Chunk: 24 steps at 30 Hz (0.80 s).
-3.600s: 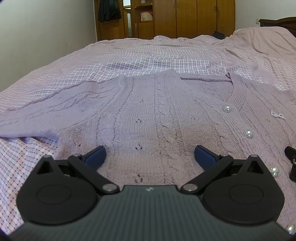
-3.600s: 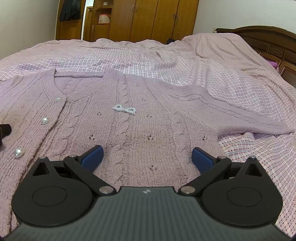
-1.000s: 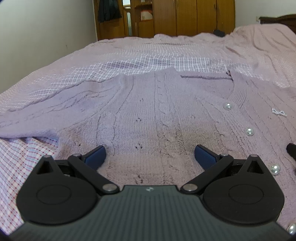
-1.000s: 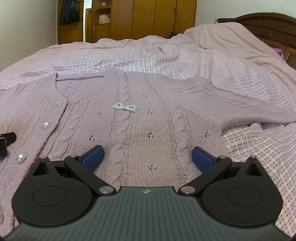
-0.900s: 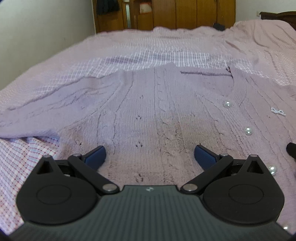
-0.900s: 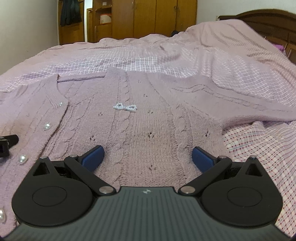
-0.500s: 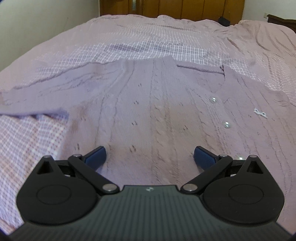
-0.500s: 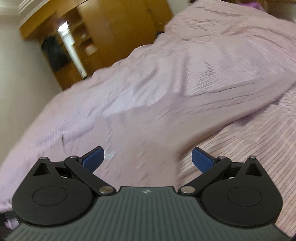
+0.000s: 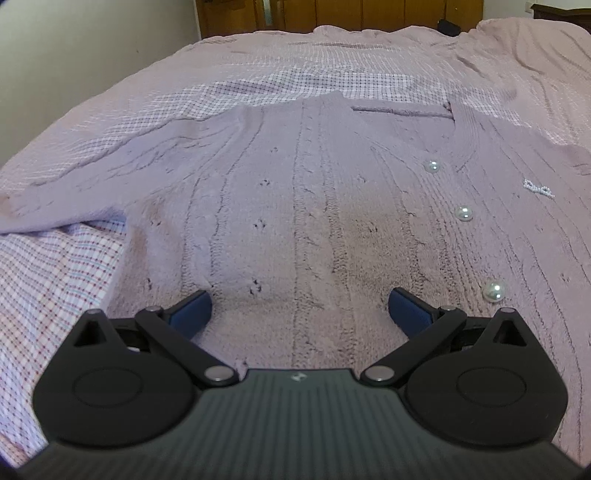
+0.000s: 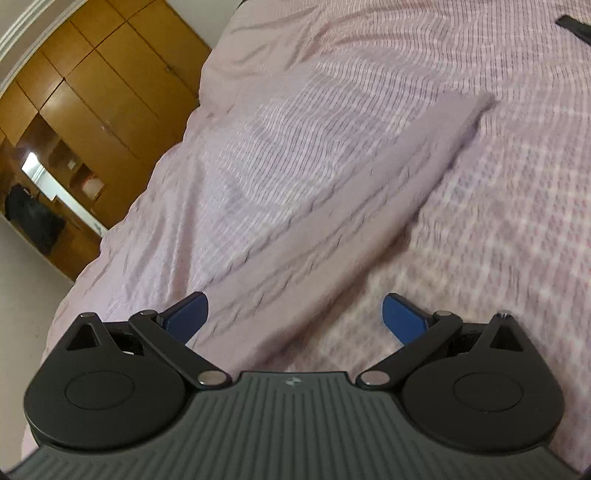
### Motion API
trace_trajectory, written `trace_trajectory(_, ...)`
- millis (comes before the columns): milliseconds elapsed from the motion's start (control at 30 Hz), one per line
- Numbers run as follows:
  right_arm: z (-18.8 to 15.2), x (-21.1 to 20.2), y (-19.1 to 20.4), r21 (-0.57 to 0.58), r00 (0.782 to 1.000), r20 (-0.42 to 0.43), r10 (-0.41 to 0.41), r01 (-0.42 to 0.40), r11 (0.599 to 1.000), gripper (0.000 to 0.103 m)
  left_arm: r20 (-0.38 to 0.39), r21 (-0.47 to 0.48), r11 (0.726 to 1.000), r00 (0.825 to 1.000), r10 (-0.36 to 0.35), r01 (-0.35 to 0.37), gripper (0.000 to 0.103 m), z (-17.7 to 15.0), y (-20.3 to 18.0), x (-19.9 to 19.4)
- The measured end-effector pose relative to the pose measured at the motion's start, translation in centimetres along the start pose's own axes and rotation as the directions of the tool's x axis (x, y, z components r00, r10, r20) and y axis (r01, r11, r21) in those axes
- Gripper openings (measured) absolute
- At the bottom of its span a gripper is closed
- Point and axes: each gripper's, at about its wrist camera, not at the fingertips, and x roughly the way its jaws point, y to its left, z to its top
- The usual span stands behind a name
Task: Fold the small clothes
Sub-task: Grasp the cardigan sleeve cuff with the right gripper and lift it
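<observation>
Left wrist view. The lilac cable-knit cardigan [image 9: 314,206] lies flat, front up, on the pink-and-white checked bedspread [image 9: 51,280]. The left gripper [image 9: 299,308] hovers over the hem region with its blue-padded jaws spread wide and nothing between them. A row of round pearl buttons [image 9: 463,213] runs toward 1 o'clock along the placket; a small beaded bow [image 9: 538,189] sits at 2 o'clock. The cardigan's left sleeve [image 9: 74,192] stretches out toward 10 o'clock. A wooden wardrobe [image 9: 332,14] stands at 12 o'clock beyond the bed.

Right wrist view. The frame is tilted and motion-blurred. The right gripper [image 10: 293,314] is also spread wide and empty. The cardigan's right sleeve [image 10: 351,214] runs from between the jaws toward 1 o'clock, with its cuff end lying on the bedspread.

Risks, as judged:
- The knit and the bedspread are close in colour and both soft; a low pinch at the sleeve could catch the bedspread along with it and drag both.
- The loose knit stretches; a pull from one point could skew the body off square.
- A jaw closing on a button could slip or snag.
- With the right side angled and in blur, a grasp may land off the sleeve edge.
</observation>
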Motion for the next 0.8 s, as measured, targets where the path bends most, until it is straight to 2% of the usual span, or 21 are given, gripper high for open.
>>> trace_trajectory(167, 1.8, 2.9, -1.3, 0.05, 0.997, 0.063, -0.033, 0.03, 0.998, 0.103, 0.023, 0.002, 1.0, 1.0, 0.006, -0.006, 0.103, -0.3, -0.1, 0.0)
trace_trajectory(233, 2.2, 3.5, -1.3, 0.035, 0.996, 0.077, -0.039, 0.036, 0.999, 0.103, 0.021, 0.005, 1.0, 1.0, 0.009, -0.01, 0.103, -0.3, -0.2, -0.1)
trace_trajectory(300, 2.1, 3.8, -1.1, 0.008, 0.994, 0.087, -0.059, 0.058, 0.998, 0.096, 0.021, 0.007, 1.0, 1.0, 0.01, -0.01, 0.103, -0.4, -0.3, -0.1)
trace_trajectory(333, 2.1, 4.0, -1.1, -0.002, 0.993, 0.091, -0.073, 0.074, 0.997, 0.082, 0.022, 0.008, 1.0, 1.0, 0.009, -0.009, 0.103, -0.4, -0.3, -0.1)
trace_trajectory(367, 2.1, 4.0, -1.2, 0.0, 0.992, 0.092, -0.087, 0.087, 0.996, 0.059, 0.025, 0.009, 1.0, 1.0, 0.008, -0.008, 0.103, -0.5, -0.3, -0.1)
trace_trajectory(400, 2.3, 4.0, -1.6, 0.018, 0.992, 0.084, -0.097, 0.096, 0.995, 0.045, 0.029, 0.011, 1.0, 1.0, 0.008, -0.009, 0.103, -0.5, -0.3, -0.1)
trace_trajectory(433, 2.4, 4.0, -2.1, 0.042, 0.992, 0.072, -0.1, 0.098, 0.994, 0.019, 0.031, 0.015, 1.0, 0.999, 0.011, -0.011, 0.103, -0.6, -0.4, -0.1)
trace_trajectory(467, 2.6, 3.9, -2.7, 0.071, 0.995, 0.061, -0.082, 0.078, 0.994, 0.008, 0.031, 0.017, 1.0, 0.999, 0.014, -0.014, 0.103, -0.5, -0.5, -0.1)
trace_trajectory(533, 2.8, 3.0, -3.1, 0.079, 0.997, 0.071, -0.043, 0.037, 0.996, 0.006, 0.026, 0.017, 1.0, 1.0, 0.017, -0.017, 0.103, -0.4, -0.5, -0.1)
trace_trajectory(600, 3.1, 1.5, -2.5, 0.031, 0.995, 0.103, -0.01, 0.007, 0.999, 0.006, 0.028, 0.015, 1.0, 0.999, 0.018, -0.019, 0.103, -0.4, -0.5, -0.1)
trace_trajectory(700, 3.3, -1.0, -1.0, -0.021, 0.991, 0.128, 0.046, -0.043, 0.999, 0.006, 0.036, 0.025, 0.999, 0.999, 0.025, -0.026, 0.103, -0.4, -0.7, -0.3)
trace_trajectory(800, 3.2, -3.3, 1.6, -0.089, 0.986, 0.134, 0.098, -0.087, 0.992, 0.006, 0.009, 0.017, 1.0, 1.0, 0.007, -0.007, 0.103, 0.3, -0.3, -0.3)
